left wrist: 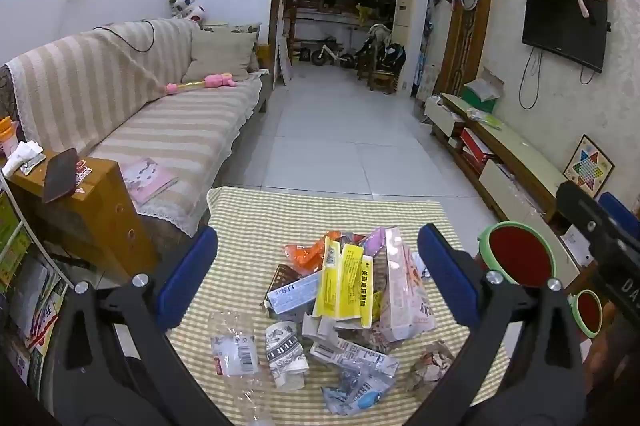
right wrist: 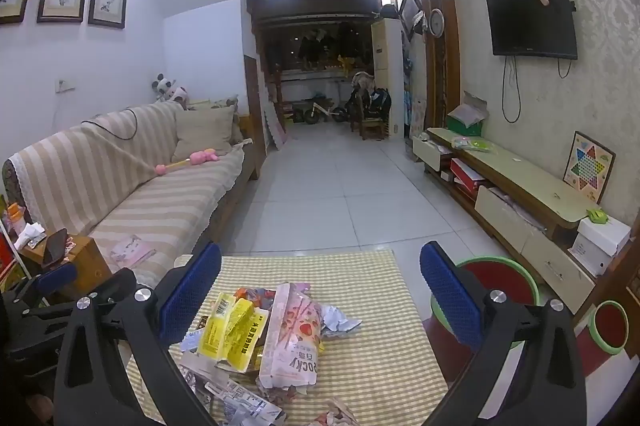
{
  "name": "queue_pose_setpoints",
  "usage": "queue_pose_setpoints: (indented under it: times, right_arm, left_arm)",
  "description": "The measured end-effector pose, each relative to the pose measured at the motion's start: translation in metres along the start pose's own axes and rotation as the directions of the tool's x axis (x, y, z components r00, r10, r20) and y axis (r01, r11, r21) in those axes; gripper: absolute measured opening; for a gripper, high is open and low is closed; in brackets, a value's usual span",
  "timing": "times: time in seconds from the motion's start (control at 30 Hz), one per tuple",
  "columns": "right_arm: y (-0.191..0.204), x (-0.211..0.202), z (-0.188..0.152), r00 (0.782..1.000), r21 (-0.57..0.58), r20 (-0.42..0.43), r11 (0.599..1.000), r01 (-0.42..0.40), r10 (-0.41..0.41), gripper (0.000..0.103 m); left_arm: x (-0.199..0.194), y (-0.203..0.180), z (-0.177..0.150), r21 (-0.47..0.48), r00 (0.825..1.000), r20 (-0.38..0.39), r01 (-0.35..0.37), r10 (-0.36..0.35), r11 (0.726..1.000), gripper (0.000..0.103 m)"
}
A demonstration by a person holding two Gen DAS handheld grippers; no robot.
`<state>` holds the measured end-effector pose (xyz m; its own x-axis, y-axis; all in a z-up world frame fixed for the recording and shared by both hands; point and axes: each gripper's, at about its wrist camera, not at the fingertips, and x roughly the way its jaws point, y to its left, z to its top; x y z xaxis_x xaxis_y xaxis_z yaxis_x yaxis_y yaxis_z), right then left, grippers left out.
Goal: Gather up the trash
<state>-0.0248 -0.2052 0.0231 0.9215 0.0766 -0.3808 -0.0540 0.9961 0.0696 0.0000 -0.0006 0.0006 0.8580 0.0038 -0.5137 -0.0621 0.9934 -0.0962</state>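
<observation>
**Operator:** Trash pile (left wrist: 340,306), item one; I see it heaped on the checked tablecloth (left wrist: 248,218), mid-table and toward the near edge; wrappers overlap, touching one another.

**Clerk:** Contents?

**Operator:** Yellow packet (left wrist: 346,286) leaning upright at the centre; pink snack bag (left wrist: 404,298) just beside it on the right, lying on its side in the right wrist view (right wrist: 292,342); orange wrapper (left wrist: 304,256) behind both; clear plastic with a barcode label (left wrist: 236,354) at the near left; crumpled paper (left wrist: 432,366) at the near right, slightly apart from the heap; white crumpled scrap (right wrist: 338,320) touching the pink bag's far side.

**Clerk:** Grippers?

**Operator:** Left gripper (left wrist: 316,274) spread wide, blue pads on either side of the pile, nothing between them pressed; it hangs above the cloth, tilted downward. Right gripper (right wrist: 320,302) likewise wide apart, holding nothing; the pink bag and yellow packet (right wrist: 232,330) lie below its gap, untouched so far as I can tell.

**Clerk:** Surroundings?

**Operator:** Striped sofa (left wrist: 168,129) to the left of the table, a pink toy (left wrist: 208,81) on its seat; wooden side cabinet (left wrist: 80,209) near the sofa's end; two red stools with green rims (left wrist: 516,254) to the right of the table; television (left wrist: 564,25) on the right wall above a long low cabinet (right wrist: 520,185); white tiled floor (left wrist: 340,129) beyond.
</observation>
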Motion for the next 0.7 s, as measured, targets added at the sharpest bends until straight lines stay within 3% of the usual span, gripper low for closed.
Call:
queue_pose_setpoints:
  times: [0.7]
  right_arm:
    - [0.0014,0.003,-0.0025,1.0,-0.002,0.01,1.0,0.008,-0.008,0.096]
  left_arm:
    - [0.0026,-0.0003,-0.0007,0.024,0.999,-0.01,-0.031,0.031,0.999,0.098]
